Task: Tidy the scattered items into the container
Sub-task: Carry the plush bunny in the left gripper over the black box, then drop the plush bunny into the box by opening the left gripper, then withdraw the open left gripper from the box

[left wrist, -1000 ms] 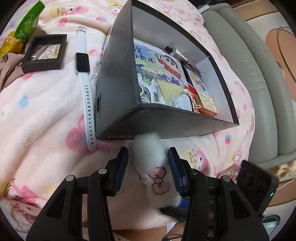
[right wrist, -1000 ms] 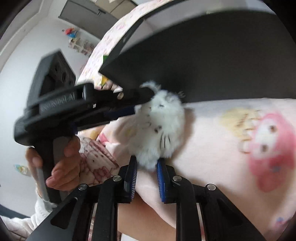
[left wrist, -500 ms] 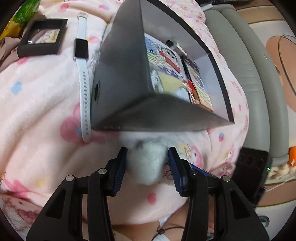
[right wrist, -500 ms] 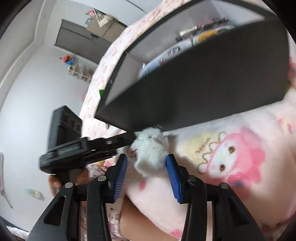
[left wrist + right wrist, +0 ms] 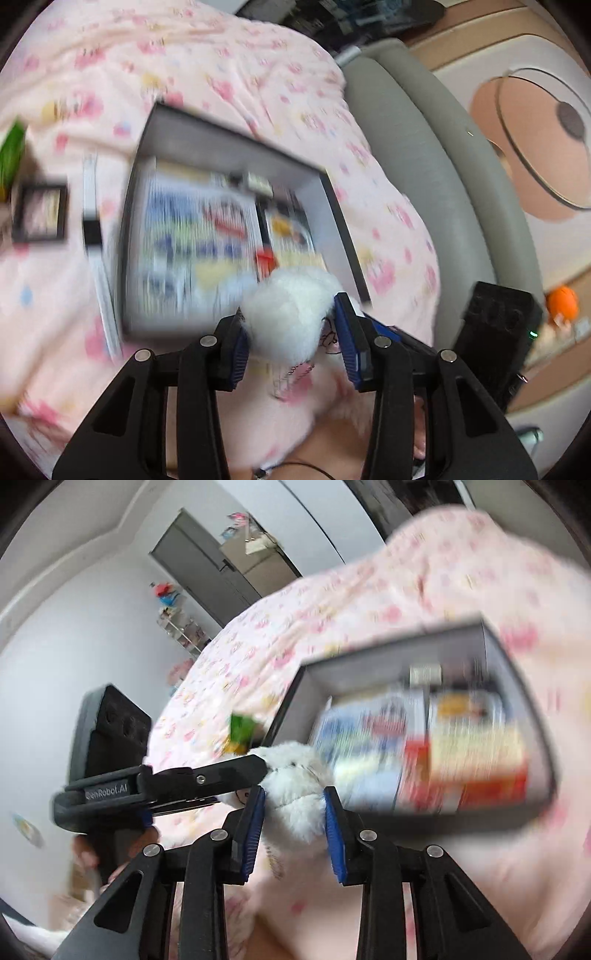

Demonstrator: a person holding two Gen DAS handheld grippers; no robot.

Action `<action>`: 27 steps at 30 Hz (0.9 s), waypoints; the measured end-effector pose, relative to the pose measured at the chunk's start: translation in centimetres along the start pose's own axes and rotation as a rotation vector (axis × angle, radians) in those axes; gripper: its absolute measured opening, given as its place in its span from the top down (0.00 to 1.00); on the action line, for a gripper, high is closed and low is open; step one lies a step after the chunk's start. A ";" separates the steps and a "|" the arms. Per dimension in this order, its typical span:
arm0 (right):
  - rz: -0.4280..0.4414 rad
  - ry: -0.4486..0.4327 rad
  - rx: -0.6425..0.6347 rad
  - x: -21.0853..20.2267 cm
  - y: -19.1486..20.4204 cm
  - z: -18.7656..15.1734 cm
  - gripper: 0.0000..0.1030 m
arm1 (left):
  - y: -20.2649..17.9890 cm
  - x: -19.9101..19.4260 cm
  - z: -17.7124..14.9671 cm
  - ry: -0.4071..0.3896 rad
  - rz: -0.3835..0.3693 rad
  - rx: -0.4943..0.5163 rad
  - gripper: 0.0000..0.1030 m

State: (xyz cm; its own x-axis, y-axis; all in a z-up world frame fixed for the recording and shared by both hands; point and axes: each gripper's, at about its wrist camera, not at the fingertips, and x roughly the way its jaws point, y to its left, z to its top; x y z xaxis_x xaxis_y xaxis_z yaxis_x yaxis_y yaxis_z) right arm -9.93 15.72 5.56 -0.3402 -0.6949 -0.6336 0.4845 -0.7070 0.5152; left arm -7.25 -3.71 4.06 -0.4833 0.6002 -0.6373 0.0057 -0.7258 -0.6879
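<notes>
Both grippers, L [image 5: 291, 332] & R [image 5: 293, 821], clamping white plush [image 5: 291, 314], now raised over box [image 5: 236, 147].

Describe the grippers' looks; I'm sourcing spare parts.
Both are matte black plastic with silver rivets and ribbed blue pads. The left gripper and right gripper look identical. The left's body reads "GenRobot.AI" in the right view. No cables or sleeves are visible.

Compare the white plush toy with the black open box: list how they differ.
The white plush toy is soft, fluffy and rounded; the black open box is rigid, flat-walled and rectangular. The toy is far smaller than the box. The toy sits between the fingers of both grippers, at the box's near edge; the box rests on the pink blanket.
</notes>
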 end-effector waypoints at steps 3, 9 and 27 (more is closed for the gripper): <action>0.012 0.024 -0.053 2.0 -1.5 3.6 0.73 | 0.4 2.7 3.6 0.018 0.096 -0.008 0.60; -0.046 0.048 0.019 5.5 -5.2 5.1 0.73 | 2.9 8.0 4.5 0.150 0.341 -0.001 0.62; -0.189 0.141 0.106 6.2 -8.2 3.1 0.73 | 2.6 11.7 6.9 0.169 0.421 0.029 0.63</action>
State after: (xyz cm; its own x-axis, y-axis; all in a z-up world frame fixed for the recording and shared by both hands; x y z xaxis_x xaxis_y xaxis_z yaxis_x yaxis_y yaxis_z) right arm -18.52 16.82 -0.80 -0.2977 -0.5289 -0.7948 0.3335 -0.8377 0.4325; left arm -18.96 -0.90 -2.77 -0.2941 0.2957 -0.9089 0.1457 -0.9259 -0.3484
